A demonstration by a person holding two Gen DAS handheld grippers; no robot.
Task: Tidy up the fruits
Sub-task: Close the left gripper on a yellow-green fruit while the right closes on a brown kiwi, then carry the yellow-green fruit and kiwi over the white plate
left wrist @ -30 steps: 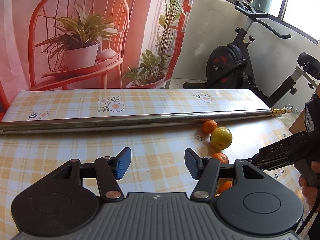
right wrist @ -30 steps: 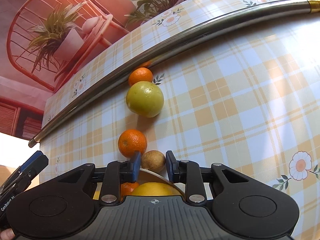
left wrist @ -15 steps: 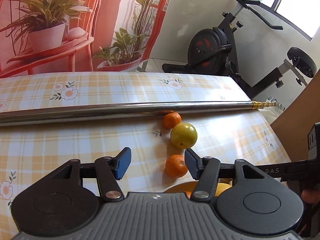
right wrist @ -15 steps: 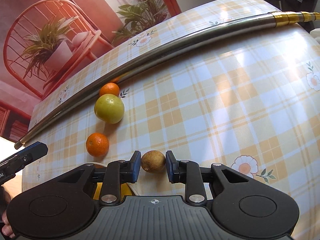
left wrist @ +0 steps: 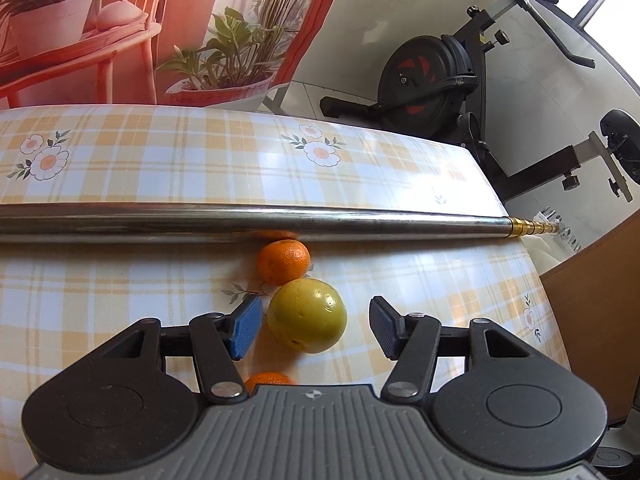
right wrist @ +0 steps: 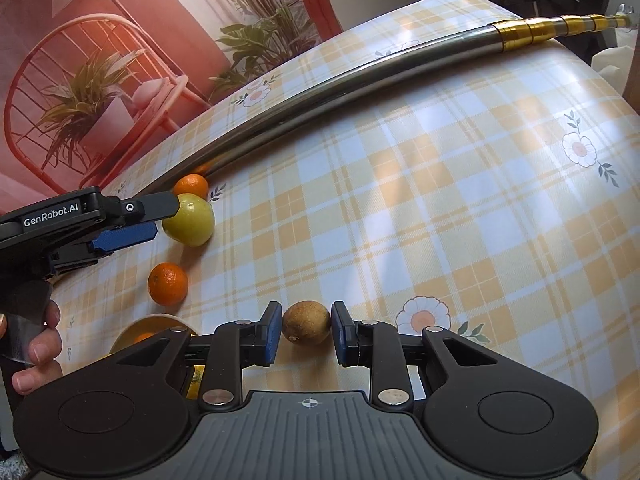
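The right gripper (right wrist: 306, 329) is clenched on a small brown fruit (right wrist: 306, 323), both pads pressing its sides, held just above the checked tablecloth (right wrist: 440, 208). The left gripper (left wrist: 315, 327) stands released around a yellow-green fruit (left wrist: 307, 315), which rests on the cloth. The left pad (left wrist: 245, 327) is close to touching that fruit; the right pad sits clear of it.

An orange (left wrist: 283, 261) touches the far side of the yellow-green fruit and lies just beside a steel pole (left wrist: 256, 222) running across the table. A second orange (right wrist: 167, 283) lies near the left gripper's body. A yellow bowl rim (right wrist: 160, 319) with fruit in it shows at the lower left of the right wrist view.

Risks noted:
- The fruit is off centre between the open jaws. If they close as they stand, the near pad meets it first and may roll it sideways out of the grip.
- Any push forward would drive it into the orange behind, which could jam against the pole or skid along it.
- The brown fruit is round and held only at two small contacts (grip looks square at present); a sudden tilt could let it slip and drop.
- The cloth looks glossy, so a freed fruit would likely roll towards the table edge.
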